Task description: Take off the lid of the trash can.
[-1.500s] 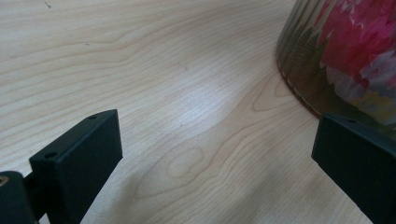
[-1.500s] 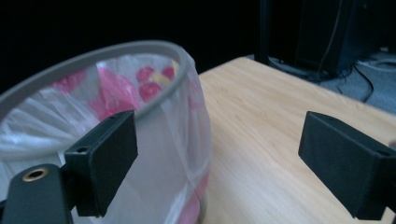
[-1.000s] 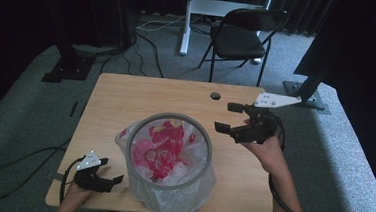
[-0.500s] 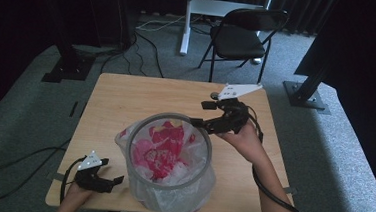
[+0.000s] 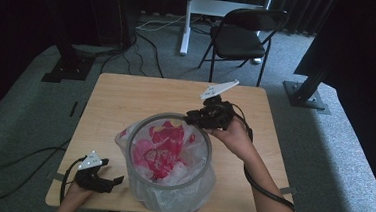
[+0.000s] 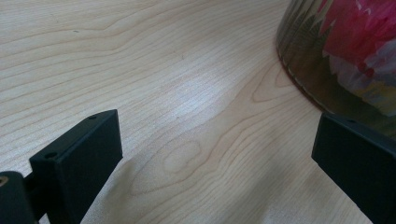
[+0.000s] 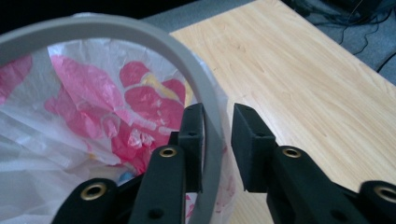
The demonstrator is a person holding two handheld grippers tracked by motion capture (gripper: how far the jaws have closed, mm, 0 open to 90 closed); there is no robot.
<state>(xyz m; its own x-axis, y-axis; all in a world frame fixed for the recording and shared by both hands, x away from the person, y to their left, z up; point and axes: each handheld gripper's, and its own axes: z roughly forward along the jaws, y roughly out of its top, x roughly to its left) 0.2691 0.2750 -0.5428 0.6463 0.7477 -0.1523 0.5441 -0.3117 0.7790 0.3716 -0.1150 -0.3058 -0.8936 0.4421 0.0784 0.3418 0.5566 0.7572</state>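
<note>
A bin [image 5: 170, 182] lined with a plastic bag [image 5: 165, 149] stands on the table [image 5: 126, 101], toward its near edge, just right of centre. At the bin's two o'clock, the right gripper [image 5: 195, 119] sits at the rim [image 7: 187, 60], one jaw inside the ring and one outside, the rim between them. At the bin's eight o'clock, the left gripper [image 5: 115, 181] lies on the tabletop near the front left corner, just beside the bin's wall. Behind the table, at one o'clock, a chair [image 5: 243, 37] stands on the floor, with a desk leg [image 5: 186, 20] to its left at twelve o'clock
</note>
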